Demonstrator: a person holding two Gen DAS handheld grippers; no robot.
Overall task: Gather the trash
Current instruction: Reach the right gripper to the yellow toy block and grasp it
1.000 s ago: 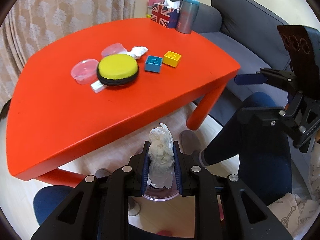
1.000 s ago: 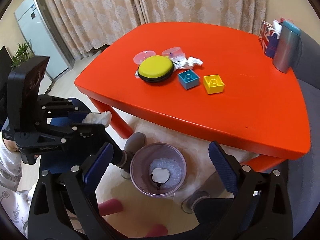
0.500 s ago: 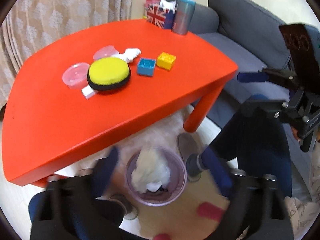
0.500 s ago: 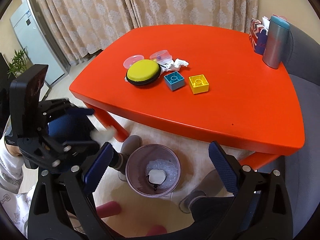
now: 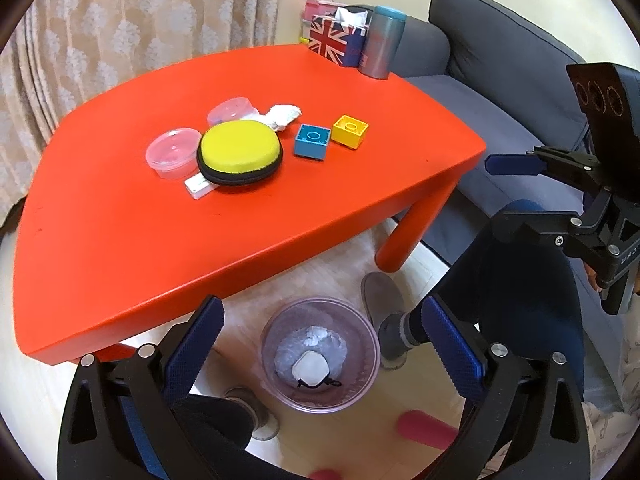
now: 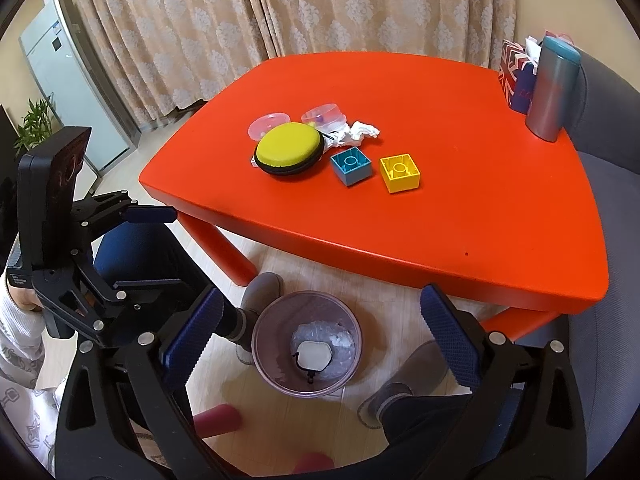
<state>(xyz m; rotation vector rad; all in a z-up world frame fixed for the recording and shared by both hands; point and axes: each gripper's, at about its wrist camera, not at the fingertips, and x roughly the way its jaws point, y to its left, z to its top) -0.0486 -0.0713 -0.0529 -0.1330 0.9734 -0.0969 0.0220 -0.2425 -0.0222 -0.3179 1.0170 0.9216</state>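
In the left wrist view, the left gripper point(image 5: 320, 332) is hanging over the floor with its jaws opening wide and nothing between them. Directly below the gap, the purple trash bin point(image 5: 362, 388) is sitting on the floor, with crumpled white paper point(image 5: 318, 336) and a pale flat piece point(image 5: 311, 369) lying inside it. Beyond the jaws, the red table point(image 5: 160, 232) is carrying another crumpled tissue point(image 5: 283, 115), a yellow case point(image 5: 239, 151), a blue block point(image 5: 312, 141) and a yellow block point(image 5: 350, 130). In the right wrist view, the right gripper point(image 6: 318, 330) is also pointing down with its jaws spread and empty, the trash bin point(image 6: 276, 376) lying between and below its blue pads. The crumpled tissue point(image 6: 356, 133) is resting on the table point(image 6: 480, 200) far ahead of the jaws, just beside the yellow case point(image 6: 289, 152).
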